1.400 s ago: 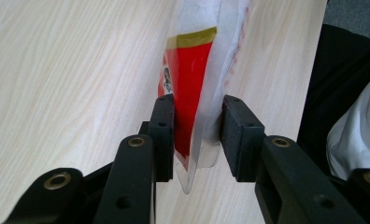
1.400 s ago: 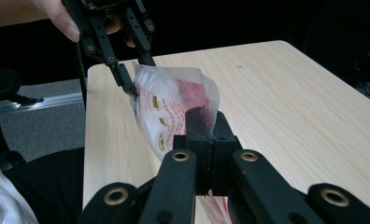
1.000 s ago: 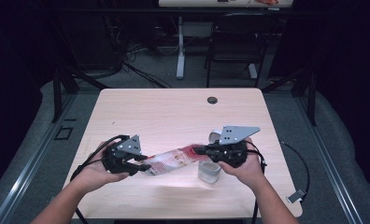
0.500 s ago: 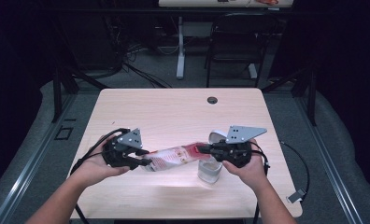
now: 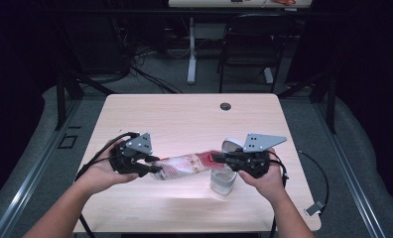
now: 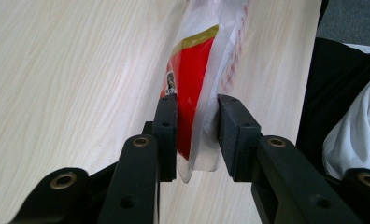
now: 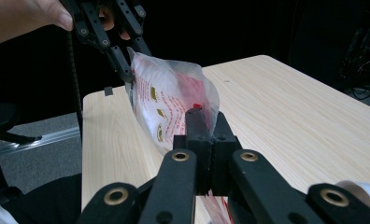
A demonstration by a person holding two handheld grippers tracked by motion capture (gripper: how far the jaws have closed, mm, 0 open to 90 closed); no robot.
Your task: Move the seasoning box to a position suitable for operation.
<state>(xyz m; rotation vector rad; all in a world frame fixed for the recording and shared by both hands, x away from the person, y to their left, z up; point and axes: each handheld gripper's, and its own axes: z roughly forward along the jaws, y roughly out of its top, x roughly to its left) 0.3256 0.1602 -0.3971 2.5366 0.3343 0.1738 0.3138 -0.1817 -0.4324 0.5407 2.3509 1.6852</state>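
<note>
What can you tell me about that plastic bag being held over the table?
The bag is a clear, crinkly plastic packet with red and yellow print and some red contents. It hangs stretched roughly level above the wooden table, between two hand-held tools. The left gripper has the bag's bottom edge between its fingers; the right gripper is clamped shut on the other end, just above a small clear cup.

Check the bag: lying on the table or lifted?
Lifted: the bag hangs stretched between the left tool and the right tool, above the table.
</note>
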